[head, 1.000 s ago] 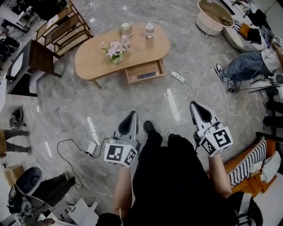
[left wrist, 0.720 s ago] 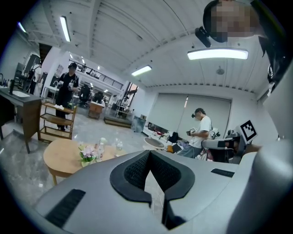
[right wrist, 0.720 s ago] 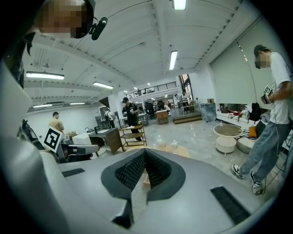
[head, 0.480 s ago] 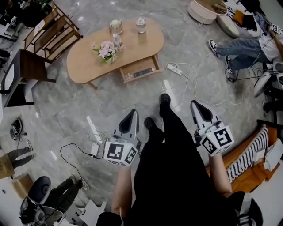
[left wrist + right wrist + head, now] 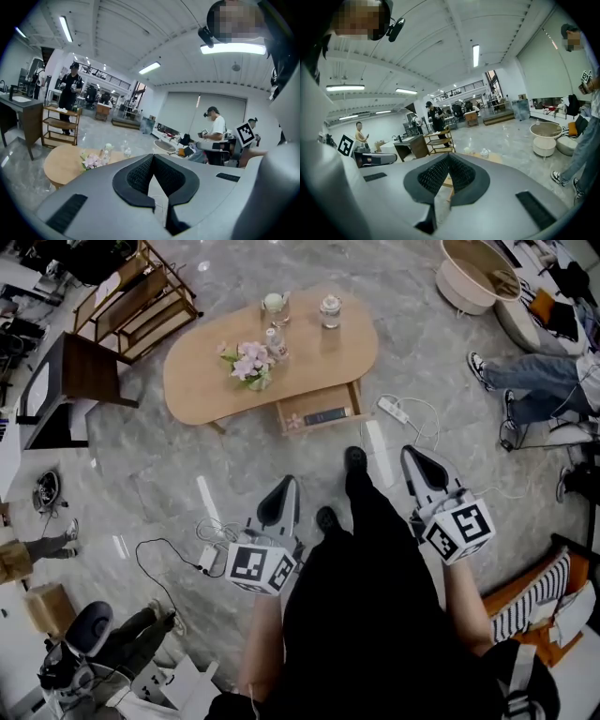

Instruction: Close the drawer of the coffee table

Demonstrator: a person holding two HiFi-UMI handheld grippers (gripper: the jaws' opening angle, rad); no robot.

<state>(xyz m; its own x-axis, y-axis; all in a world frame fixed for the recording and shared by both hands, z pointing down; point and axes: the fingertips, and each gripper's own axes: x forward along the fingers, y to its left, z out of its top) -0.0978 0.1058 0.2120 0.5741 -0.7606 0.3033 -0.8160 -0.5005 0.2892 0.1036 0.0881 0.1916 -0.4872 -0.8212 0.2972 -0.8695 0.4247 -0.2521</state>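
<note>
The oval wooden coffee table [image 5: 202, 381] stands on the marble floor ahead, with its drawer [image 5: 322, 410] pulled out on the near side and something dark inside. On top are pink flowers [image 5: 248, 360] and small jars [image 5: 329, 307]. My left gripper [image 5: 285, 484] and right gripper [image 5: 411, 454] are both shut and empty, held well short of the table, with the carrier's legs between them. In the left gripper view the shut left gripper [image 5: 152, 157] points past the table [image 5: 61, 164]. The right gripper [image 5: 447, 157] hides most of the table in its own view.
A white power strip [image 5: 395, 410] and cables lie on the floor right of the drawer. A wooden shelf [image 5: 141, 296] and dark desk [image 5: 75, 381] stand at the left. A round tub [image 5: 473, 282] and a seated person's legs [image 5: 530, 381] are at the right, and an orange striped seat [image 5: 534, 592] is nearer.
The carrier has stepped forward, one foot now ahead toward the drawer. Both grippers moved forward with the body and stayed shut. The table sits slightly nearer in the head view.
</note>
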